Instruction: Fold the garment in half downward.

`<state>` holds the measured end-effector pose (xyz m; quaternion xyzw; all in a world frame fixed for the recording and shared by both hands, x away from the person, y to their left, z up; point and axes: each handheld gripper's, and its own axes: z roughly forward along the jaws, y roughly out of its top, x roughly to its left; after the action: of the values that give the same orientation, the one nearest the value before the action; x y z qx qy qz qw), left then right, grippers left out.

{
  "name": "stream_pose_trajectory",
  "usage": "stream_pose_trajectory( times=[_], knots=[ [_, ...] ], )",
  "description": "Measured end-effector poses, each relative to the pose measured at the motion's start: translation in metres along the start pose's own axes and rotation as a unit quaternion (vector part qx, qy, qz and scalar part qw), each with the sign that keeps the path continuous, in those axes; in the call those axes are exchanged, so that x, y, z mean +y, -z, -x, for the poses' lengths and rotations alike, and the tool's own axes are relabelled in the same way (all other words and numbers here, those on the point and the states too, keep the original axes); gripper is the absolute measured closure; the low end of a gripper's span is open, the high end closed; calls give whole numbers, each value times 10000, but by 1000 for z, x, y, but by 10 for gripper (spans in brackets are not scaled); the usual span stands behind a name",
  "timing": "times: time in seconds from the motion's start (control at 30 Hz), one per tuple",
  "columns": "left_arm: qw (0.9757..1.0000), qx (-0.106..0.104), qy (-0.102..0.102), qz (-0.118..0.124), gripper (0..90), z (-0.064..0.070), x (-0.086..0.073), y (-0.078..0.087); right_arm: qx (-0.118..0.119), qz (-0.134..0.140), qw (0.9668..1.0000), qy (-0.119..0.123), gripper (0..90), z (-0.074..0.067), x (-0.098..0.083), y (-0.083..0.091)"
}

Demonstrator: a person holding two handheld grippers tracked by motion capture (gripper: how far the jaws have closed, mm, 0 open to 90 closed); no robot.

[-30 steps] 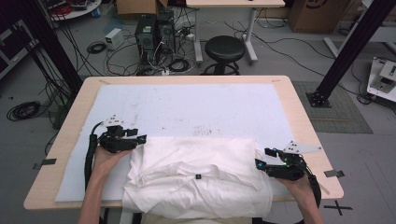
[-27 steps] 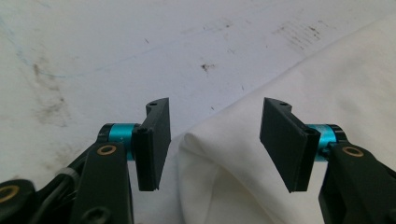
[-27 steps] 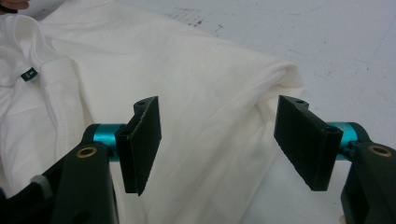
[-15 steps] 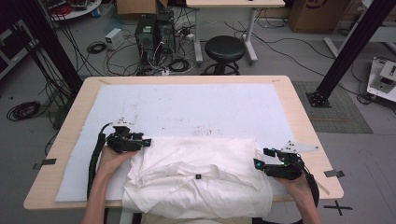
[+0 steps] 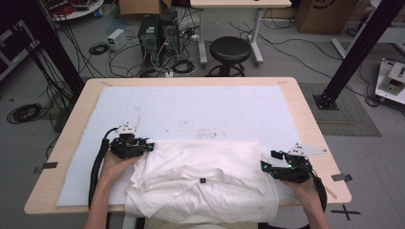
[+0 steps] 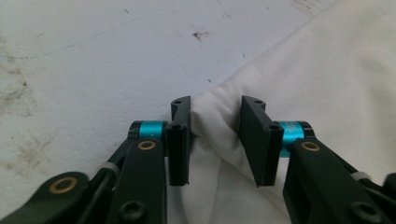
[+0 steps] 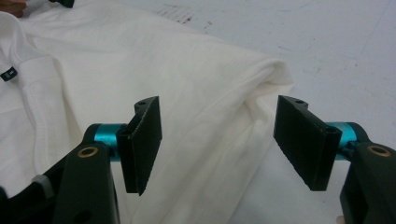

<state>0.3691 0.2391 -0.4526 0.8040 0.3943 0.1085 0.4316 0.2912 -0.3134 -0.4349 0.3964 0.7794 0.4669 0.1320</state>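
We see a white garment (image 5: 205, 183), folded over on itself, lying on the near part of a pale sheet (image 5: 191, 112) that covers a wooden table (image 5: 313, 129); its lower edge hangs past the table's near edge, and a small dark label (image 5: 203, 180) sits close to the collar. From the high view, our left gripper (image 5: 149, 146) is at the garment's far left corner, and our right gripper (image 5: 265, 166) is at its right edge, the two well apart with the cloth spread between them. In the left gripper view, the left gripper (image 6: 215, 135) has a bunched corner of the white cloth (image 6: 327, 93) lying between its two black jaws; the left jaw touches the cloth, while a narrow gap shows beside the right jaw, so we read the claw as parted around the fold and not yet clenched on it. In the right gripper view, the right gripper (image 7: 219, 140) stands with its jaws wide apart, released, above the rounded fold at the garment's edge (image 7: 196, 93), and we cannot tell whether the jaws touch the fabric. The sheet shows dark smudges and faint marks near the garment's far edge. Beyond the table we see a round black stool (image 5: 230, 49) and tangled cables (image 5: 102, 47) on the floor
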Motion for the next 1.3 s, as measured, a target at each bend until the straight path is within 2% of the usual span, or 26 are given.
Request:
stream_pose_trajectory(
  times=[0.07,0.23,0.5,0.67,0.87,1.0,1.07,1.2,1.3],
  knots=[
    [10000,4,6,-6,708,0,0,0,-70,48,10000,-17,330,3,3,0],
    [10000,-10,-7,-5,767,0,0,0,-185,203,9993,-238,325,15,15,-3],
    [10000,-24,-8,-4,790,0,0,0,-130,124,9991,-397,323,32,31,-33],
    [10000,-31,7,4,790,0,0,0,-237,-158,9987,-421,324,35,30,-48],
    [10000,-28,3,2,789,0,-1,0,-296,-591,9975,-257,330,34,28,-65],
    [10000,-26,-3,1,789,0,-1,0,-247,-661,9969,-336,333,36,28,-66],
    [10000,-28,2,2,788,0,-1,0,-242,-660,9970,-309,369,35,28,-66],
    [10000,-21,-6,2,788,0,-1,0,-217,-712,9972,-59,500,30,28,-67],
    [10000,-25,-5,-1,788,0,-1,0,-100,-717,9973,-75,581,31,28,-67]
  ],
)
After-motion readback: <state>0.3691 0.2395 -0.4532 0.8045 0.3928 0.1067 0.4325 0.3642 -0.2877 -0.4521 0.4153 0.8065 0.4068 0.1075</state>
